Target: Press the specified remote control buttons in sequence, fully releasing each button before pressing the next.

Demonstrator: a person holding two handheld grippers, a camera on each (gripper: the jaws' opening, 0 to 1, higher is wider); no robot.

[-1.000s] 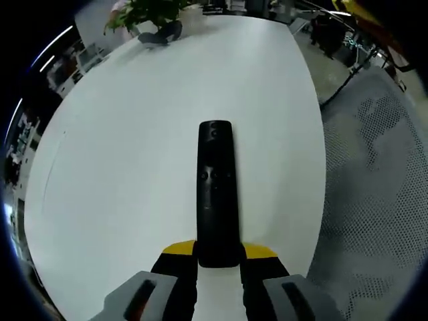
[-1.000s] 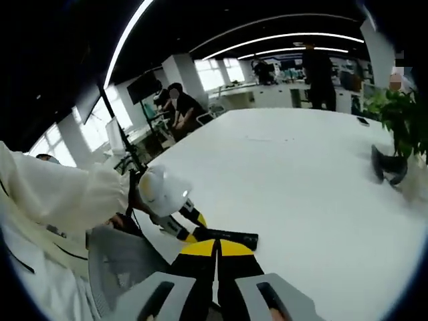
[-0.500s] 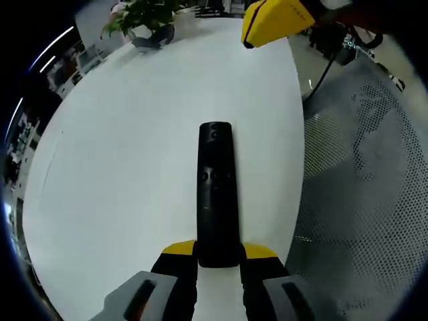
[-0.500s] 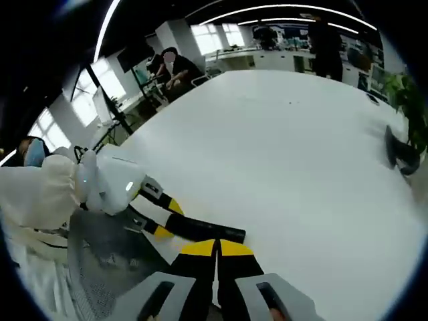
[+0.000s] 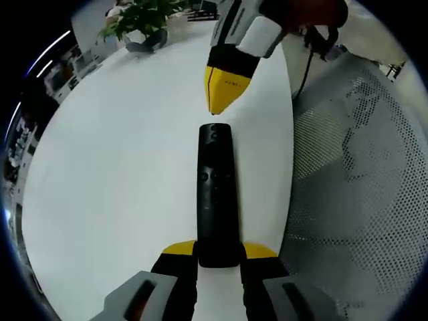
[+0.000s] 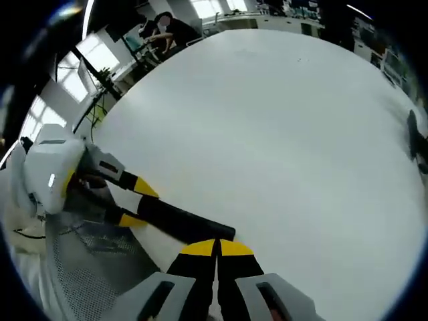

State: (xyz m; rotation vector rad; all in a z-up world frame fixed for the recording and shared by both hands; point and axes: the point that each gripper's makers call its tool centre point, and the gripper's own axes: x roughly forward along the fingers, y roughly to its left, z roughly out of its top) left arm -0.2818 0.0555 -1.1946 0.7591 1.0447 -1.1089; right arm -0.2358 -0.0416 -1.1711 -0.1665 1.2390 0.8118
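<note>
Now lining up the first press: left tongs (image 5: 218,262) gripping the black remote control (image 5: 217,190) over the white desk (image 5: 114,160), right tongs (image 5: 215,107) pinched closed above its top button, needing a gentle push down next.

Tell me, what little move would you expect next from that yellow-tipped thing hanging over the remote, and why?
Probably a short descent onto a button. The right hand-held gripper is shut, its tip poised just beyond the far end of the black remote, not yet touching. The left hand-held gripper clamps the remote's near end over the white table, so it looks steadied for a press.
</note>
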